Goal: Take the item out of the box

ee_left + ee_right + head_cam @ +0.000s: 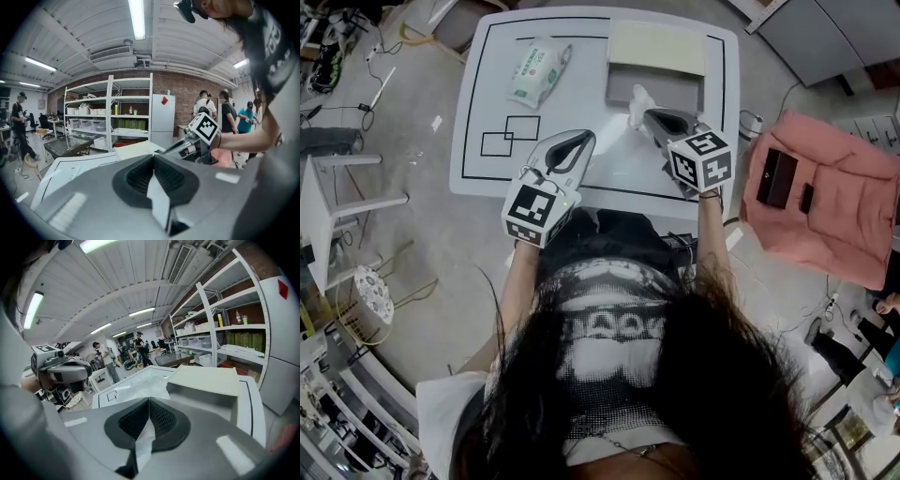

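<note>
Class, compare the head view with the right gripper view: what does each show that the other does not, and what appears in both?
Only the head view: the pack of wipes on the white table, and the pink jacket beside it. Only the right gripper view: the shelving rack, ceiling lights and people standing at the back. Both: the table, the open grey box, the left gripper, and the clear plastic bag pinched in the right gripper's shut jaws.

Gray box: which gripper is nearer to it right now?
Right. The right gripper, pinching a clear bag, is at the front edge of the box; the left gripper is farther back, off to its left.
</note>
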A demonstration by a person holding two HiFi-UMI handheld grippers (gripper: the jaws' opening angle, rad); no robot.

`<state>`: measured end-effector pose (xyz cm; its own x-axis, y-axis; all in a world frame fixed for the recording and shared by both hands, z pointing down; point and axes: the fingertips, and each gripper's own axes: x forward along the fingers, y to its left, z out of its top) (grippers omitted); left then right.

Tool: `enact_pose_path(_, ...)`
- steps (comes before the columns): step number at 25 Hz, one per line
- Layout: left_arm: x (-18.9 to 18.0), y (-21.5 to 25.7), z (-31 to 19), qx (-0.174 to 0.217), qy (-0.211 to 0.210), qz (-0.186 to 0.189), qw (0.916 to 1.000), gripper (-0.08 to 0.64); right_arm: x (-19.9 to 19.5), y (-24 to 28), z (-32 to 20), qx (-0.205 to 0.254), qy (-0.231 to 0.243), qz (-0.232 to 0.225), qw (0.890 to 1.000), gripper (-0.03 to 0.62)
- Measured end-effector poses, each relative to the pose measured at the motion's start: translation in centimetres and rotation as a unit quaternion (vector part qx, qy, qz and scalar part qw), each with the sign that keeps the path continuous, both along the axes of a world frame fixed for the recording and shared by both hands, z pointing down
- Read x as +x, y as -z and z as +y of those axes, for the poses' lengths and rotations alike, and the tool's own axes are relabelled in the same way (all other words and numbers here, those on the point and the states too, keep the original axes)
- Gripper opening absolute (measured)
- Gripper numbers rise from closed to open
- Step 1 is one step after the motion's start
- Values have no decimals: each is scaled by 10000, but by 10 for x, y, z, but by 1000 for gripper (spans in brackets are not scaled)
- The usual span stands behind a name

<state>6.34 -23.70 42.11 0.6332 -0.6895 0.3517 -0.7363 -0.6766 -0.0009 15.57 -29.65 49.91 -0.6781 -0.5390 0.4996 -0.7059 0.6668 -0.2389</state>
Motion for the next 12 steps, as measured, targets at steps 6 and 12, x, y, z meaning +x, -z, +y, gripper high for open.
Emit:
enact_pose_path(6, -9, -4, 13, -100, 53, -62, 9999, 0, -8, 10, 27, 32, -277, -327, 9991, 8)
enact_pose_path(12, -23, -1, 27, -67, 78, -42, 9999, 0, -17, 17, 45, 128, -401, -360, 9985, 8)
